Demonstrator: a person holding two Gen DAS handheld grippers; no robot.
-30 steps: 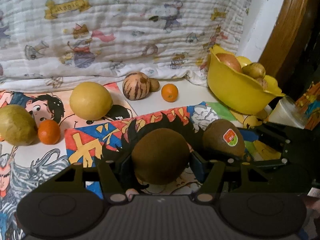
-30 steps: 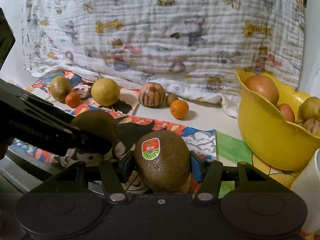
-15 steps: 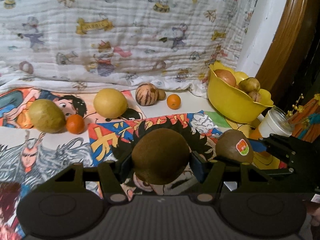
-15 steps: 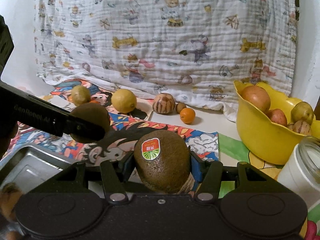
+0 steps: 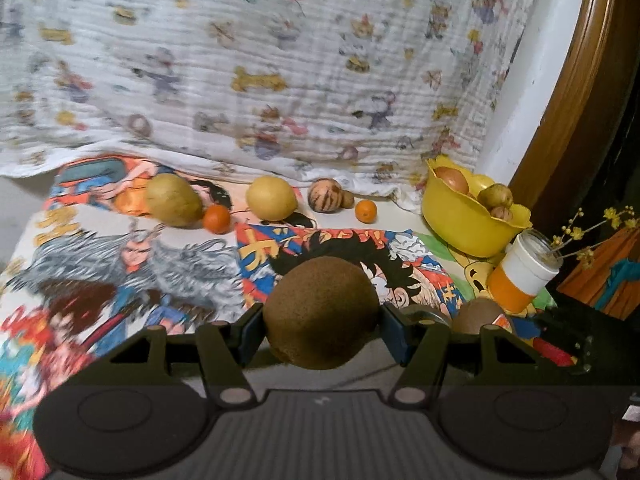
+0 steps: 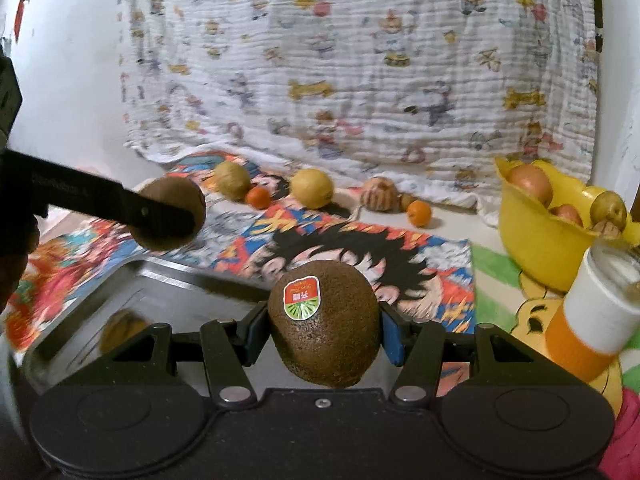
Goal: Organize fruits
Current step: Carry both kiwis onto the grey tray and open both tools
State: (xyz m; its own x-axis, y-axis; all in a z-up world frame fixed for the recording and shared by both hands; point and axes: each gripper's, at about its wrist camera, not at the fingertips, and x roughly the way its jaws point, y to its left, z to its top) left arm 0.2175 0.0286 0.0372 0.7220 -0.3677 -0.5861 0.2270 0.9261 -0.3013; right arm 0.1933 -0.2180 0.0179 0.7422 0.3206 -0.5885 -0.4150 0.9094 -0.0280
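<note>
White wall [image 6: 72,80], cartoon-print cloth [image 5: 280,60] hung behind; wooden frame [image 5: 580,100] at right.

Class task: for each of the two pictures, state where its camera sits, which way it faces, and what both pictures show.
Left wrist: rides the left gripper, facing the cartoon-print blanket; its fingers clamp a plain brown kiwi.
Right wrist: rides the right gripper, facing likewise; its fingers clamp a stickered brown kiwi.
Shared: the yellow plastic bowl.

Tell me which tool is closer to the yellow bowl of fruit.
Right. The right tool, shut on the stickered kiwi, has the yellow bowl just ahead to its right. The left tool, holding the plain kiwi, is farther left, beyond the metal tray.
</note>
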